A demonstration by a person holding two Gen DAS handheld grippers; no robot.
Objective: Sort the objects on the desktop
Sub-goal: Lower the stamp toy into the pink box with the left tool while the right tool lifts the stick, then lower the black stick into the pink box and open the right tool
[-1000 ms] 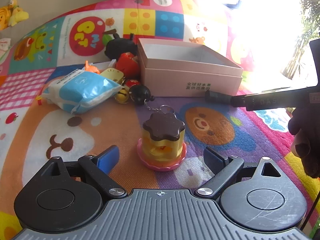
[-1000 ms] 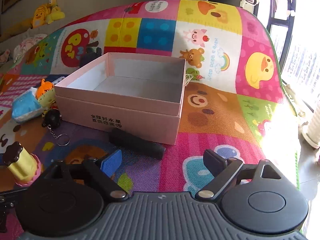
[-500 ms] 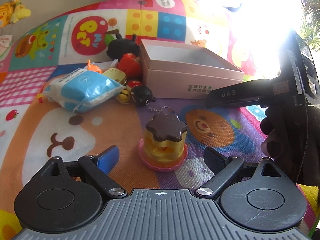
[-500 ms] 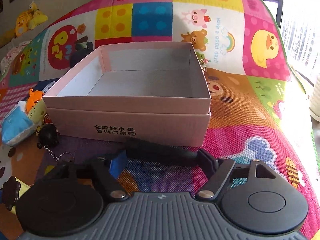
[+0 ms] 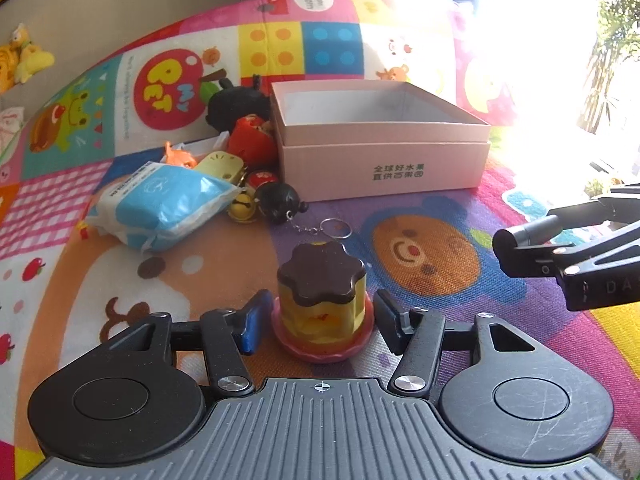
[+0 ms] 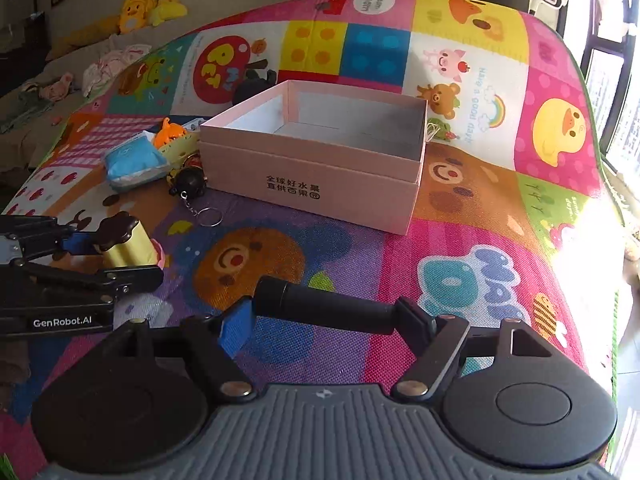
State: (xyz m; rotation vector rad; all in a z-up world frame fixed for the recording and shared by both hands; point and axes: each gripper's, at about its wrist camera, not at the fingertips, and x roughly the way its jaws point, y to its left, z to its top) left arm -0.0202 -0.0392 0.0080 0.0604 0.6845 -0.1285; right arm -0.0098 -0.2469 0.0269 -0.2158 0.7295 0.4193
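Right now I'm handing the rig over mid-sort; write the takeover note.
Right gripper: shut on the black cylinder, lifted off the mat, short of the pink box.
Left gripper: open, fingers either side of the pudding toy, which stands on the mat; not gripped yet.
Pink box: no objects visible inside.
Left: box the cylinder, then the pudding toy, then the pile left of the box: blue tissue pack, black keychain toy, and small toys behind.
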